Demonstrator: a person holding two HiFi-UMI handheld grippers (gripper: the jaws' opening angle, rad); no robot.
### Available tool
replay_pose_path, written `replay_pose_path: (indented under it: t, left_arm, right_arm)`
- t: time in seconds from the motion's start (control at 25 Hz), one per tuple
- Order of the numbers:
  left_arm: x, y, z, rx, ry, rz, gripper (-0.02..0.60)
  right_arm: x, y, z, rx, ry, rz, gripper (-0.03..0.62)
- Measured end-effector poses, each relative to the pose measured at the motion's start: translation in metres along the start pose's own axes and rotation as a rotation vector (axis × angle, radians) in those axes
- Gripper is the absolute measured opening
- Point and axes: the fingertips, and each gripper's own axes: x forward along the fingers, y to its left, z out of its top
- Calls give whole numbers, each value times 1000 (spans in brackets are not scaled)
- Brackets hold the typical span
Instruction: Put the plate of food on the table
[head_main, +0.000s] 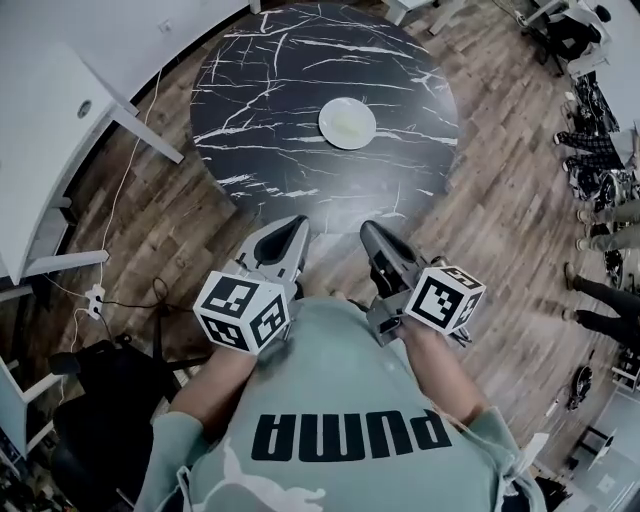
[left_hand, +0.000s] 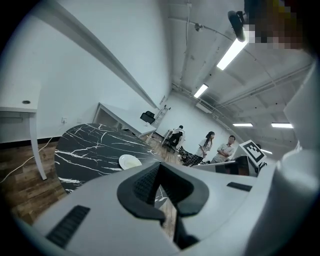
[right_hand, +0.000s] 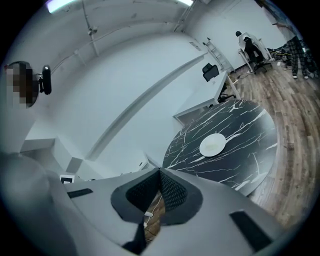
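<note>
A white plate (head_main: 347, 124) with pale food lies on the round black marble table (head_main: 270, 90), right of its middle. Both grippers hang close to my chest, well short of the table's near edge. My left gripper (head_main: 292, 232) is shut with nothing in it, and my right gripper (head_main: 374, 238) is shut and empty too. The left gripper view shows the plate (left_hand: 130, 161) far beyond the closed jaws (left_hand: 159, 169). In the right gripper view the plate (right_hand: 212, 144) rests on the table (right_hand: 245, 125), far past the closed jaws (right_hand: 160, 174).
White desks (head_main: 60, 110) stand to the left of the table. A power strip and cables (head_main: 96, 297) lie on the wood floor by a black chair (head_main: 95, 400). People (head_main: 600, 300) stand at the right edge, also seen as people (left_hand: 220, 147) across the room.
</note>
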Motion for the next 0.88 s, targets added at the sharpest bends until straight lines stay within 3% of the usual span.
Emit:
replay_pose_path:
  t: [0.32, 0.6, 0.88]
  left_arm:
    - [-3, -76, -45, -45, -65, 111, 6]
    - [-22, -131, -83, -25, -83, 224, 6]
    - [-55, -157, -99, 25, -90, 290, 6]
  right_arm:
    - [-76, -28, -11, -77, 48, 66, 9]
    - [-130, -42, -29, -139, 96, 122, 9]
    - [-165, -30, -48, -191, 96, 155, 9]
